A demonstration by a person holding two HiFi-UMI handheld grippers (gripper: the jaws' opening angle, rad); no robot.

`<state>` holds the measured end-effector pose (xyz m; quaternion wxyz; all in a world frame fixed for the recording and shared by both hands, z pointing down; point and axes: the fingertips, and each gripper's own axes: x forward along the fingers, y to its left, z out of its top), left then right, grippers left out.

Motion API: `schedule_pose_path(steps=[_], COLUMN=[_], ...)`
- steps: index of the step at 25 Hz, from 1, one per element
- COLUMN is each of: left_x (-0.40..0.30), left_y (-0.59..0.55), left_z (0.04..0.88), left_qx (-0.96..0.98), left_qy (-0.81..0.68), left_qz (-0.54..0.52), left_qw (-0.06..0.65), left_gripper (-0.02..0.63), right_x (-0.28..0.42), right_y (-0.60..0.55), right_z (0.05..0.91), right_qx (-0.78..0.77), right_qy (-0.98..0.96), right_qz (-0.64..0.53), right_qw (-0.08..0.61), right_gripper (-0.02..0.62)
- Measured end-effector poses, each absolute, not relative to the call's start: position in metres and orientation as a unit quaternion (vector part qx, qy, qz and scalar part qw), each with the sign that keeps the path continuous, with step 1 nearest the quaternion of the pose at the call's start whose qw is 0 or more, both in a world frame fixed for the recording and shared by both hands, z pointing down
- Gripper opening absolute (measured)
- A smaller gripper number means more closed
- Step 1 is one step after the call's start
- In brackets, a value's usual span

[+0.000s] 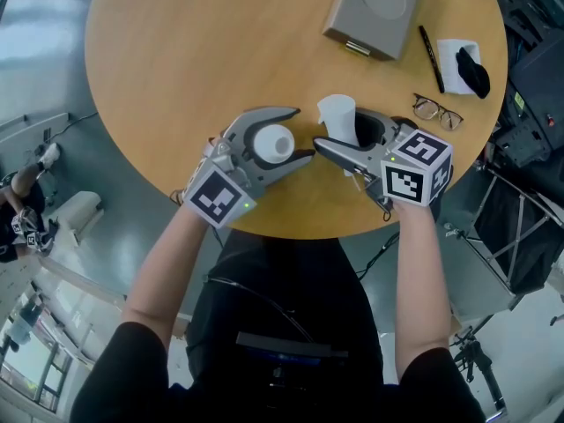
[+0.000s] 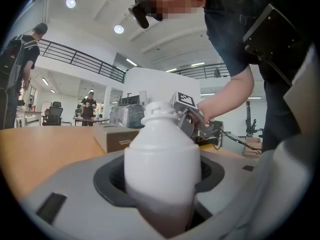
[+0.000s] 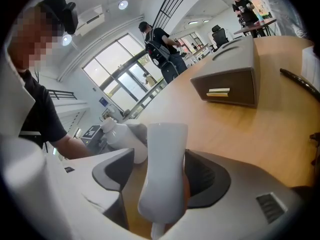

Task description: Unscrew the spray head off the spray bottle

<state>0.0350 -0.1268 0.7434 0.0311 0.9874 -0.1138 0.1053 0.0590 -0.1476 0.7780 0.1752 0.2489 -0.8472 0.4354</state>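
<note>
Round wooden worktop (image 1: 176, 60), seen from above, in a bright open hall with people in the background.

- Left tongs (image 1: 304, 133): clamped on the body of the white spray bottle (image 1: 275, 144), which sits upright in the curved dark pads. Its threaded neck is bare and stands clear above the jaws.
- Right tongs (image 1: 337, 130): jaws apart. The white spray head (image 1: 337, 115) stands between them, detached from the bottle. It lies against one pad, and a strip of wood shows between it and the other.
- Bottle and spray head: near each other at the worktop's near edge, not joined. The tips of the two tongs nearly meet between them.
- Grey box (image 1: 374, 7): far side of the worktop.
- Black pen (image 1: 431, 58), eyeglasses (image 1: 437, 111) and white sheet (image 1: 451, 64) with a black item on it: along the right edge.
</note>
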Motion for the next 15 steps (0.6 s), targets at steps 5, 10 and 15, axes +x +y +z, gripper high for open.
schedule_pose_path(steps=[5,10,15], left_x=[0.034,0.034,0.024], left_y=[-0.127,-0.127,-0.127], left_z=[0.743,0.746,0.747], left_qx=[0.987,0.988,0.987], left_qy=[-0.113,-0.108,-0.107], left_qz=[0.106,0.111,0.119], left_qw=[0.033,0.029,0.031], left_gripper=[0.307,0.338,0.364], right_x=[0.063,0.069,0.068], right_y=[-0.153,-0.156,-0.157], right_z=[0.784,0.785,0.781], right_qx=[0.266,0.284,0.286], right_qy=[-0.844,-0.843,-0.844], right_qz=[0.423,0.409,0.408], right_qw=[0.197,0.204,0.199], right_gripper=[0.383,0.413,0.416])
